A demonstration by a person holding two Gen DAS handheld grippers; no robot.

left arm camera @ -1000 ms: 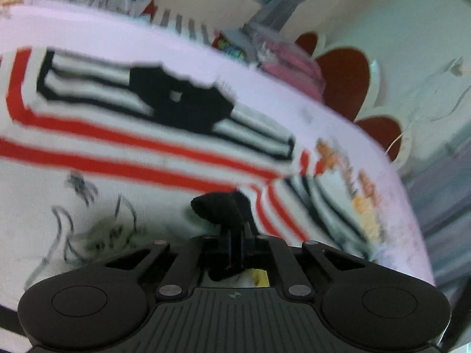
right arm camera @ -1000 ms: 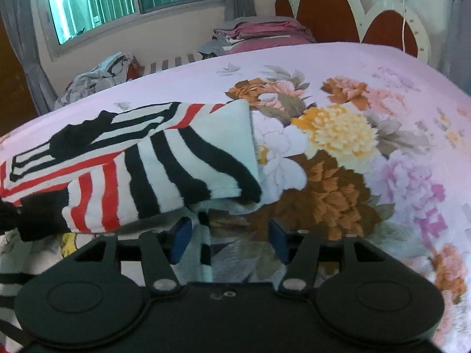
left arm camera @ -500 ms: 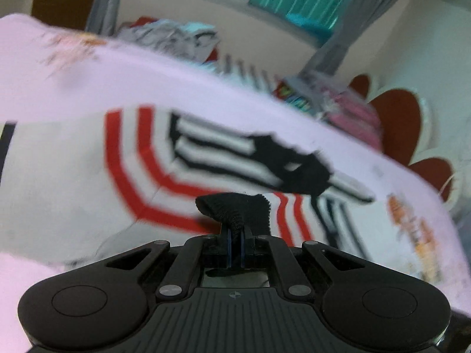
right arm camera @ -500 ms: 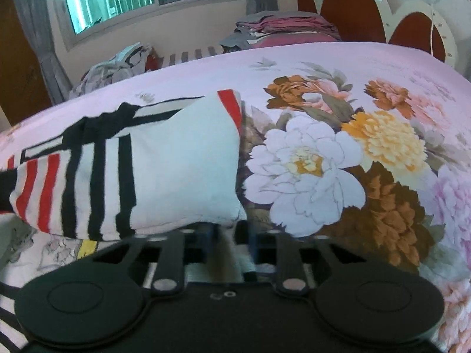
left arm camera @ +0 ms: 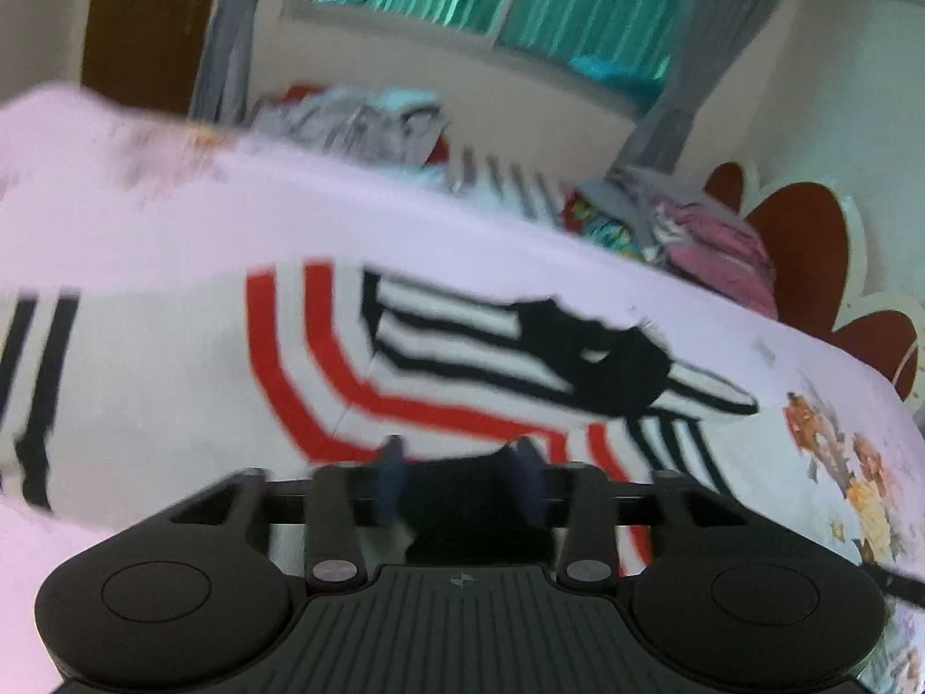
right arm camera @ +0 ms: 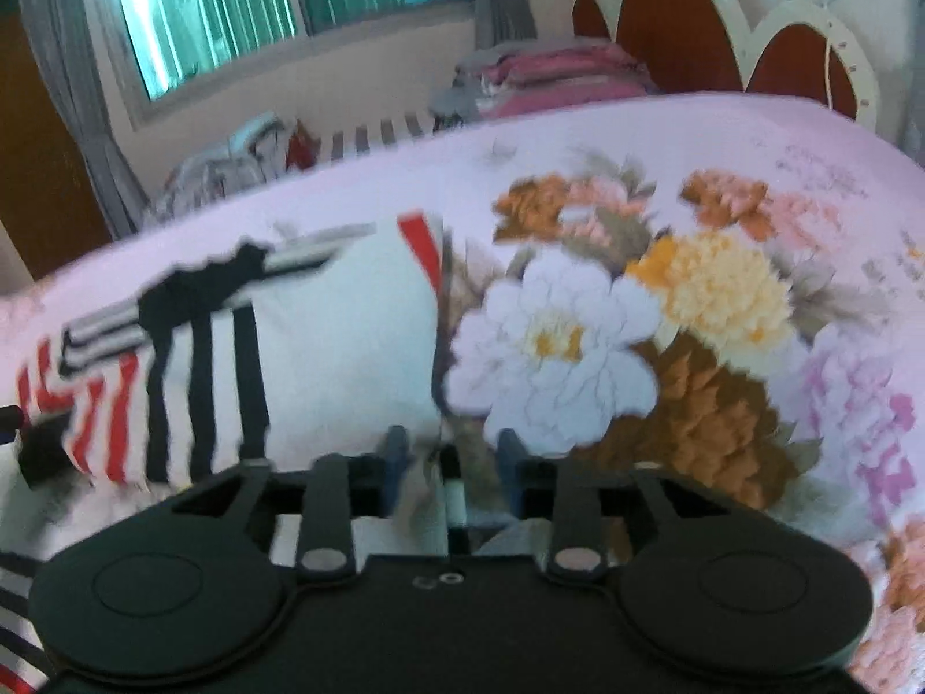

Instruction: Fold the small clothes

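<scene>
A small white garment with red and black stripes lies folded on the pink floral bedsheet. Its black cuff lies between the fingers of my left gripper, which stands open just above it. In the right wrist view the same garment lies left of centre. My right gripper is open at its near right edge, with a bit of cloth edge between the fingers.
A pile of loose clothes lies at the bed's far side under the window. Folded pink and grey clothes are stacked near the scalloped headboard. The flowered sheet extends to the right.
Both grippers have opened: the left let go of the black cuff it pinched, the right let go of the garment's edge. The sleeve fold now lies flat on the garment.
</scene>
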